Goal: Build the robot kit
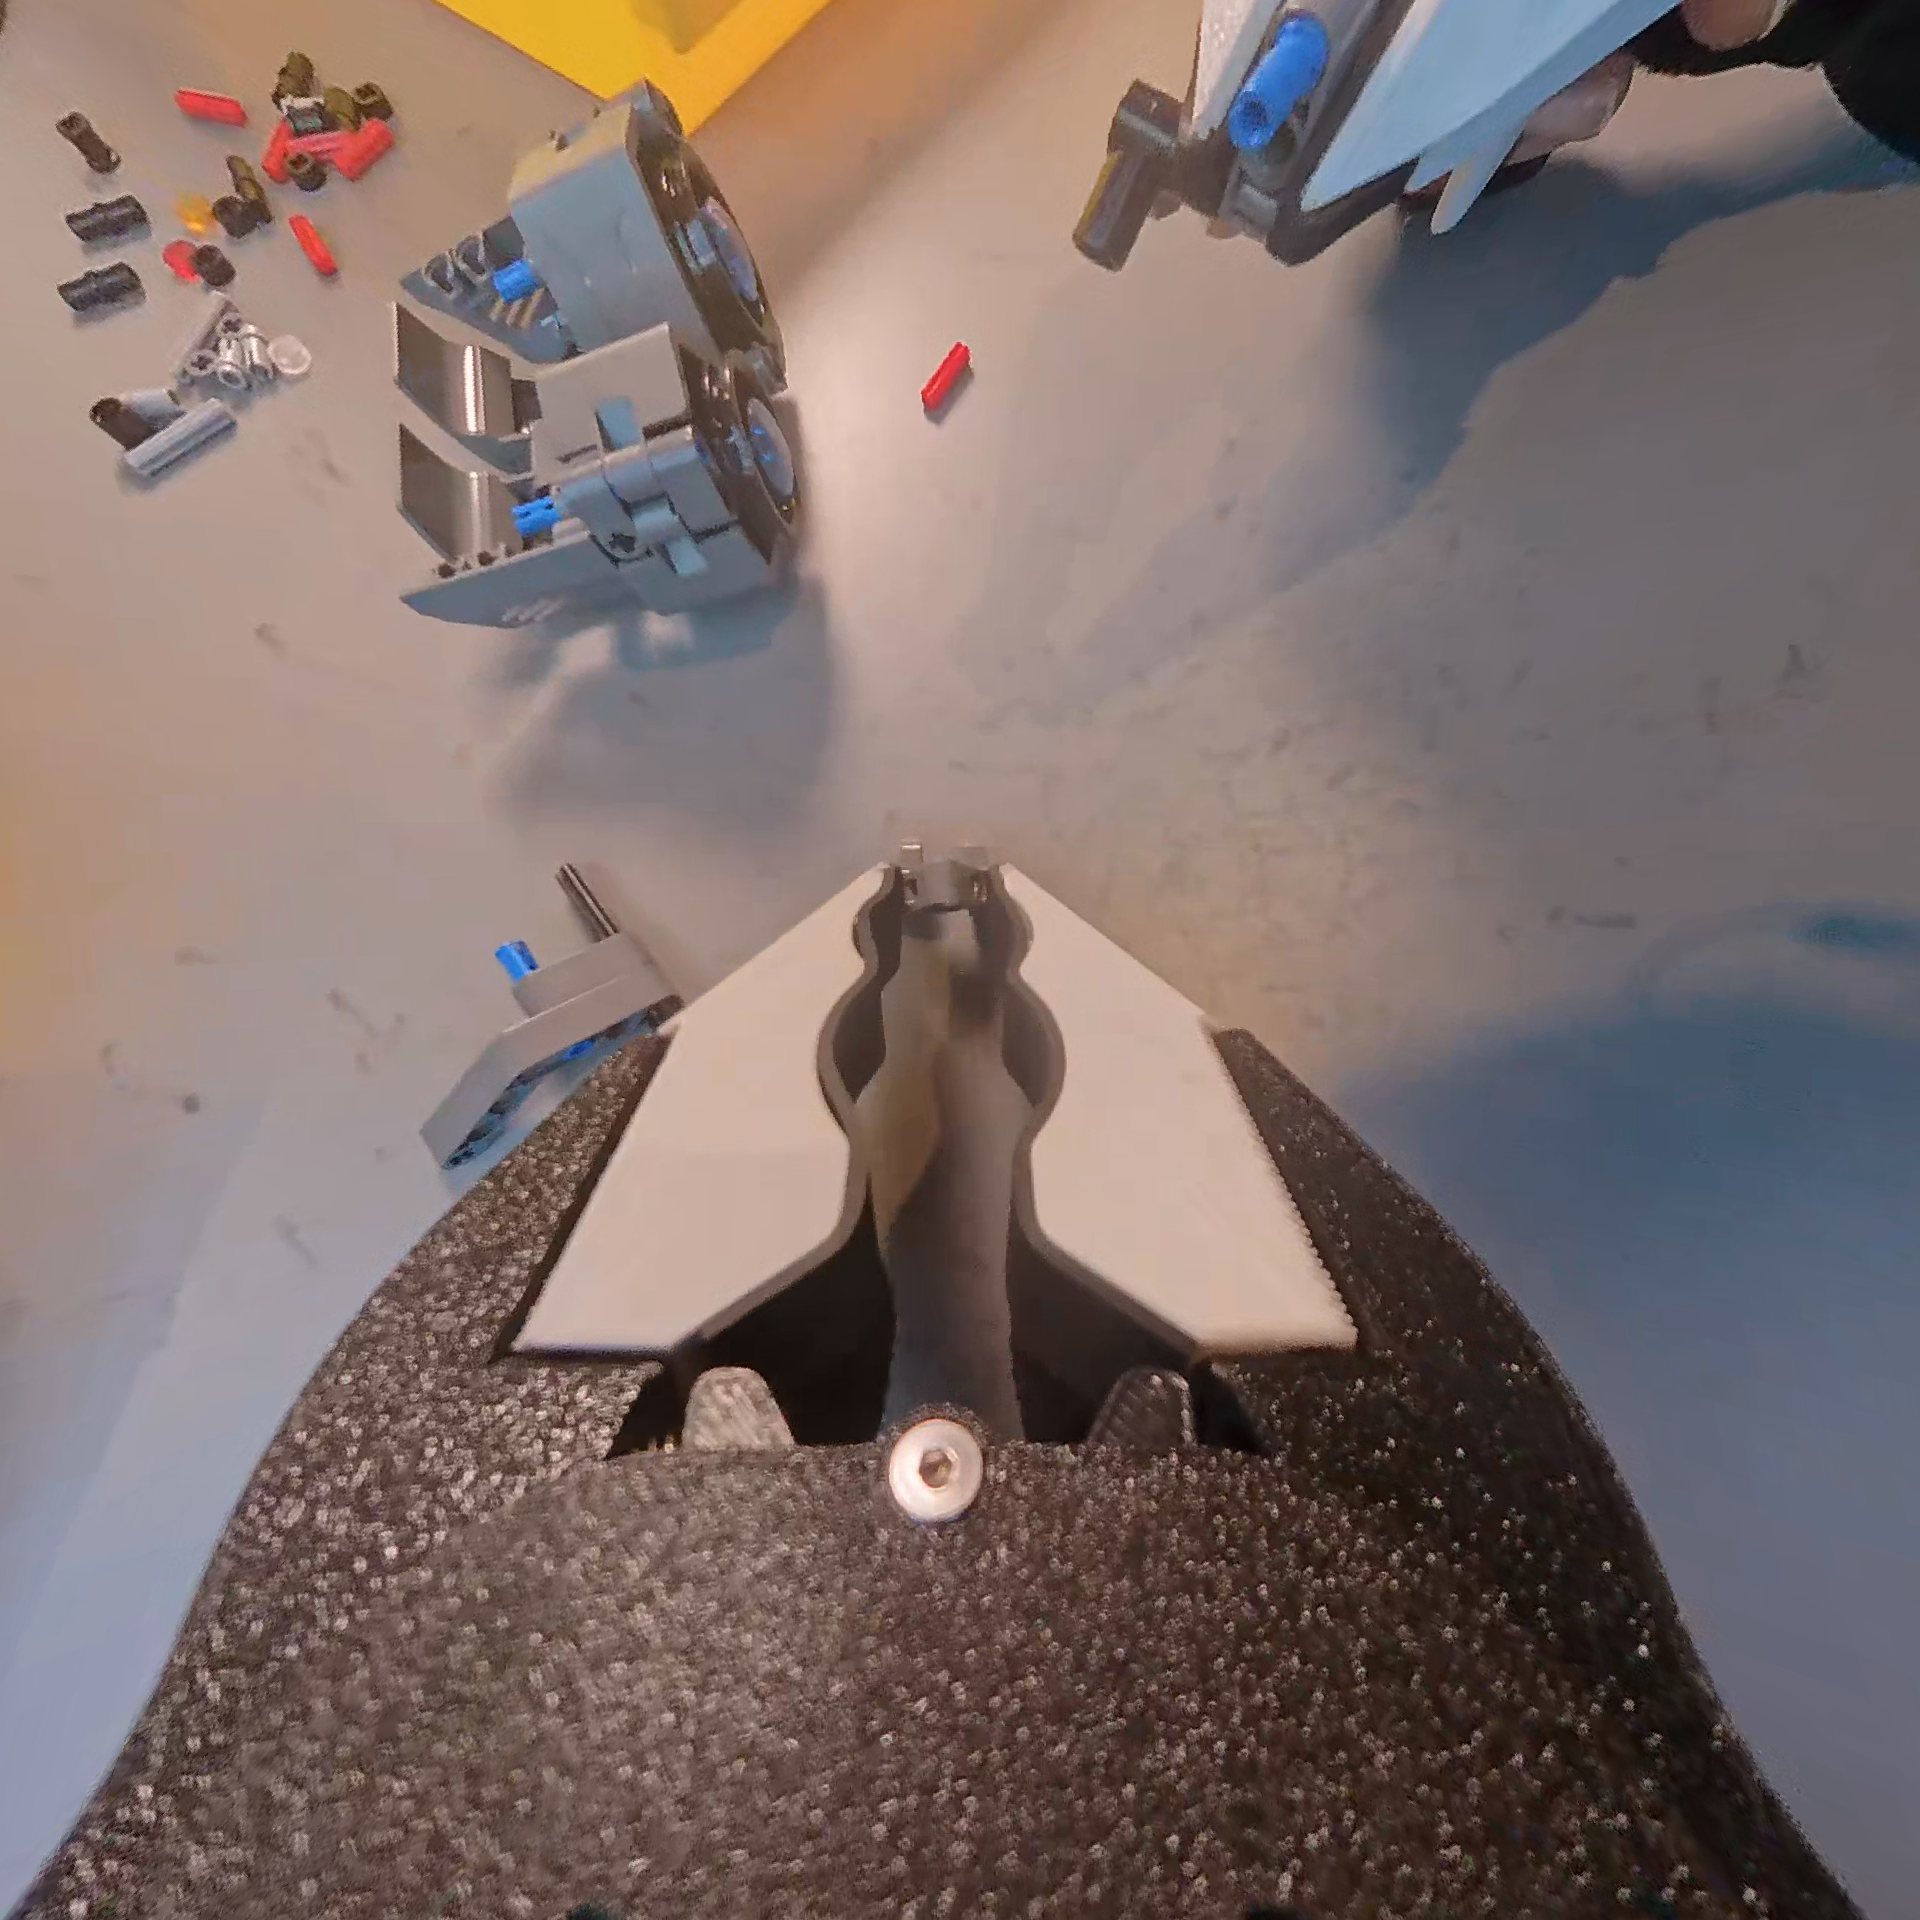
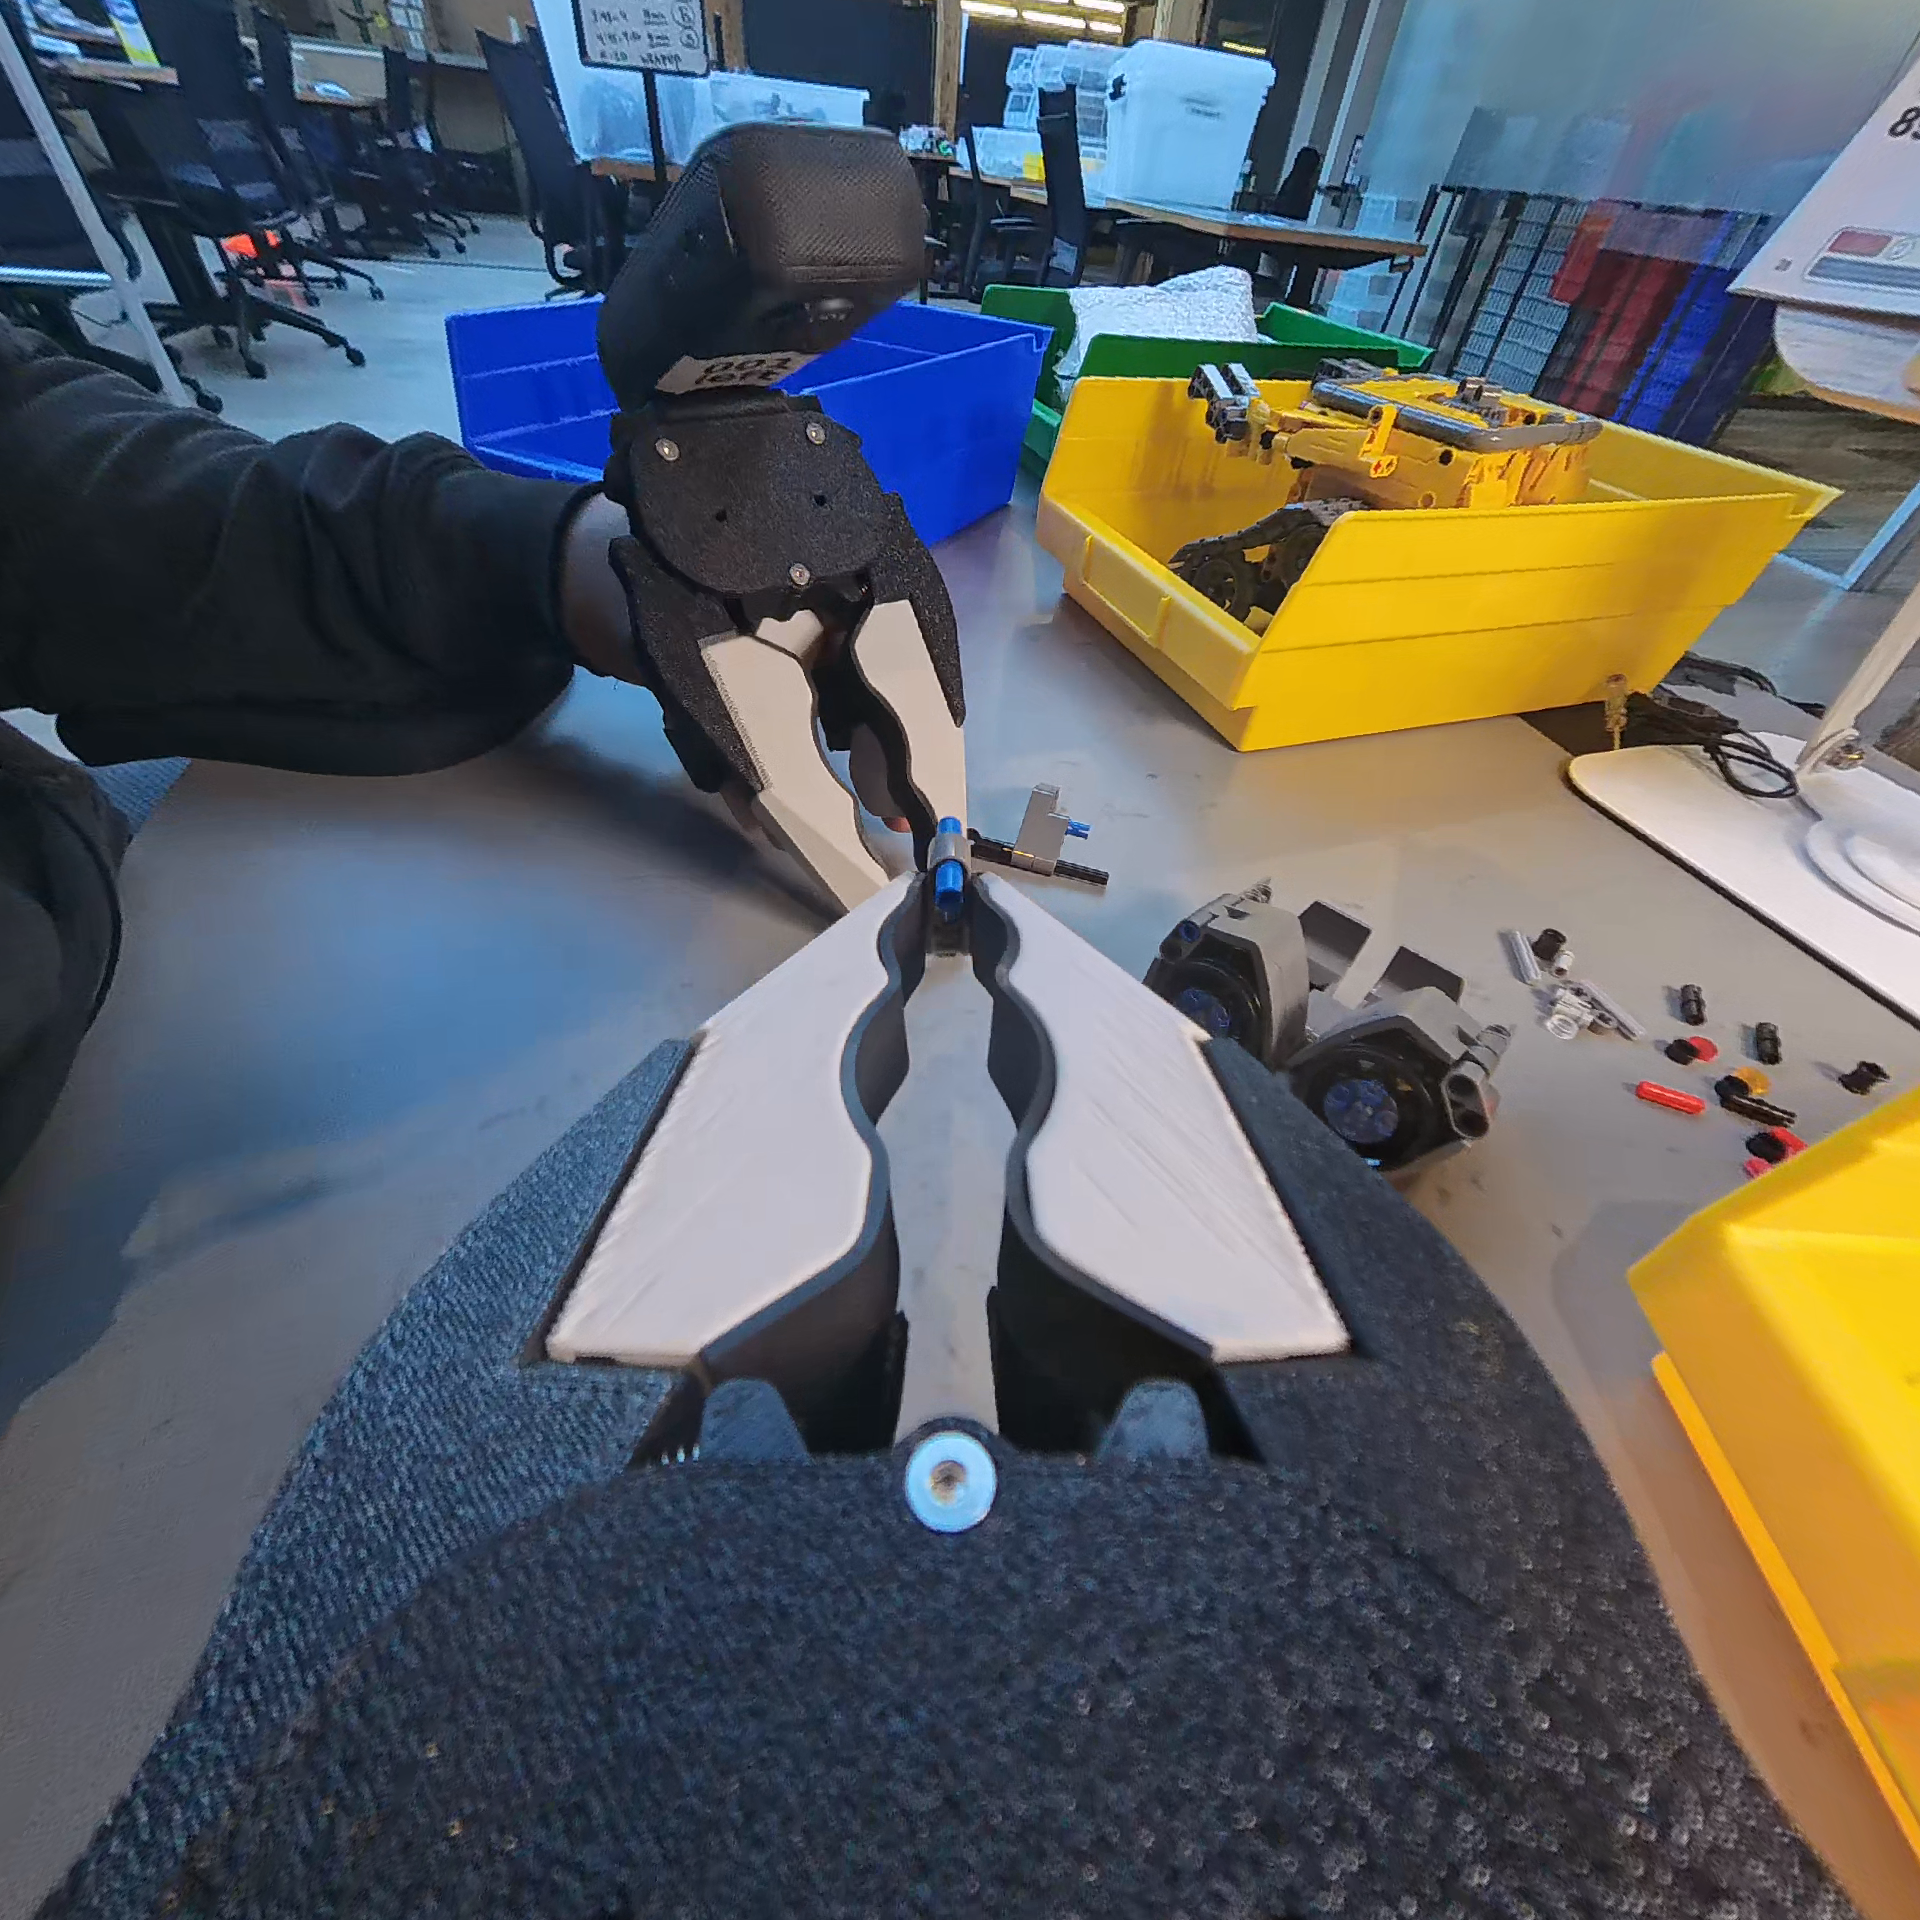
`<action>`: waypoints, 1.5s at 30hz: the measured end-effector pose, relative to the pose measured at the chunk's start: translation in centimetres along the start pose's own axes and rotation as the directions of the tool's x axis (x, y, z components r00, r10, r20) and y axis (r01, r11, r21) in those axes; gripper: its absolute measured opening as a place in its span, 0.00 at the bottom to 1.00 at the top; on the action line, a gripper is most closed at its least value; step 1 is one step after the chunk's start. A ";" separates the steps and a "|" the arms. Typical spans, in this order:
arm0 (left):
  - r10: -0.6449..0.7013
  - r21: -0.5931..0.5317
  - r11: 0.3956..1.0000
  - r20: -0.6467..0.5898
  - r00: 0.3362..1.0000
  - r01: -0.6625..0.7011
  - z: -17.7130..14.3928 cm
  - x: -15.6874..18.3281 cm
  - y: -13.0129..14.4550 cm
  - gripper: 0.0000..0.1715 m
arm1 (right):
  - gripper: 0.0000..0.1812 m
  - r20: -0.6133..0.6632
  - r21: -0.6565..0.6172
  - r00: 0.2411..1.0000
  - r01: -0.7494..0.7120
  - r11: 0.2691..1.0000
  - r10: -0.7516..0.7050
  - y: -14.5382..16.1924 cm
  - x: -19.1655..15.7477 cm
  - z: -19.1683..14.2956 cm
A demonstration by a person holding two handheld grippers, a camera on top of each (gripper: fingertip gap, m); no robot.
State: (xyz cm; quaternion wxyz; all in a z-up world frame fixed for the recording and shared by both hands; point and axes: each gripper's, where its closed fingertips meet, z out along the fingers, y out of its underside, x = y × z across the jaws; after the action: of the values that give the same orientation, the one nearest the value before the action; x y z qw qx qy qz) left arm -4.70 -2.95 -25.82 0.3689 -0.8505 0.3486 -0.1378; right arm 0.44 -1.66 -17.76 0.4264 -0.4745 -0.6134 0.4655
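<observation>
Left wrist view shows the left gripper (image 1: 940, 873) pinched closed on a small grey connector piece (image 1: 938, 885) above the grey table (image 1: 1247, 675). Just beside its left finger lies a grey beam with a black axle and blue pin (image 1: 582, 997). Farther off sit a grey engine-like assembly (image 1: 613, 384) and scattered red and black pins (image 1: 208, 177). Right wrist view shows the right gripper (image 2: 948, 899) clamped on a black-and-grey piece with a blue pin (image 2: 947, 868), its tips almost meeting the other gripper's tips.
</observation>
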 end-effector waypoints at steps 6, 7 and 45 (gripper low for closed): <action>-0.035 0.103 0.994 -0.036 0.999 0.038 -0.9 0.3 -1.8 0.09 | 0.03 0.002 0.001 1.000 -0.005 1.000 0.005 0.0 0.0 0.0; -0.038 0.122 0.992 -0.044 0.998 0.043 -1.1 0.4 -2.1 0.09 | 0.03 0.002 0.001 1.000 -0.008 1.000 0.008 0.0 0.0 0.0; -0.059 0.455 0.884 -0.113 0.992 0.104 -5.4 1.3 -7.6 0.09 | 0.03 0.022 -0.001 1.000 -0.011 1.000 0.011 0.0 -0.1 0.5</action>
State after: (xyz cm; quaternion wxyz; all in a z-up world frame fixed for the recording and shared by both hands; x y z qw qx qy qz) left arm -2.70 -3.00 -16.60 0.5365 -0.7453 0.2873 -0.2724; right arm 0.00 -1.79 -17.84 0.4168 -0.4728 -0.6157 0.4729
